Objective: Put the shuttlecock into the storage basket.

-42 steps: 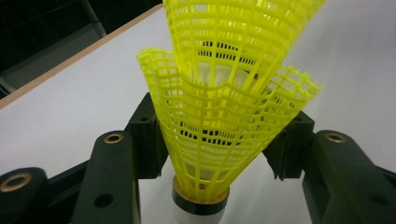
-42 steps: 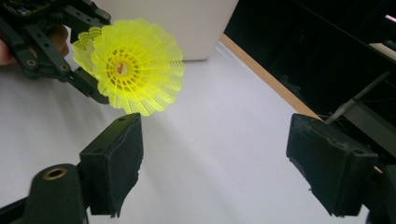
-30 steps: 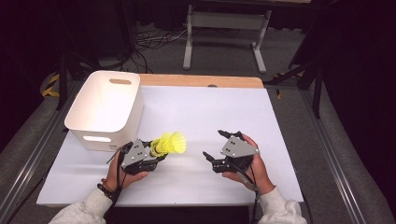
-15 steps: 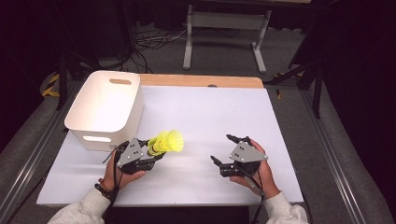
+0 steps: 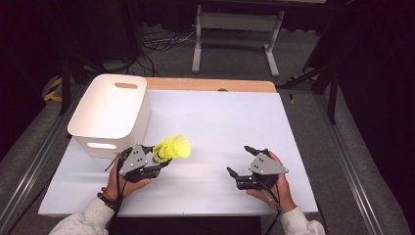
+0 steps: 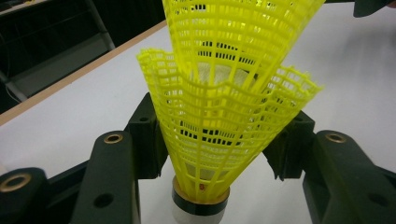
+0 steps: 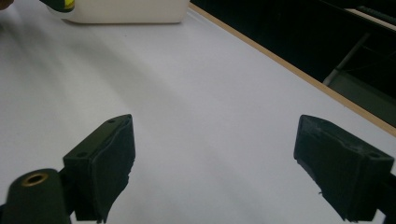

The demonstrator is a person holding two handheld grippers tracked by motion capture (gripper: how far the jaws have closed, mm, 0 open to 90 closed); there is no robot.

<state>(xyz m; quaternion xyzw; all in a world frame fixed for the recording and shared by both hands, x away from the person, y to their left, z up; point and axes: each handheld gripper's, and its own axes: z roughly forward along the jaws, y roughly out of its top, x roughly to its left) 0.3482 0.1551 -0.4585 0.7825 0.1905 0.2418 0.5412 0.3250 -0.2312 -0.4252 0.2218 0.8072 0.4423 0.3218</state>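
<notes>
A white bin (image 5: 108,113) with handle slots stands at the far left of the white-topped table (image 5: 220,127), whose wooden far edge faces a grey metal stand (image 5: 235,29) and black cables (image 5: 156,46) on the floor.

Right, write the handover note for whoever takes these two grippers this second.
Left gripper: shut on the yellow shuttlecocks, two nested together, jaws pressing the skirt from both sides, held just off the white table beside the white bin.
Right gripper: open, holding nothing, low over the table's right half.
Done: shuttlecocks picked up.
Left: probably carry them over the bin's rim and release; the bin looks empty so far. Squeeze gently, since the mesh skirt already buckles under the jaws.
</notes>
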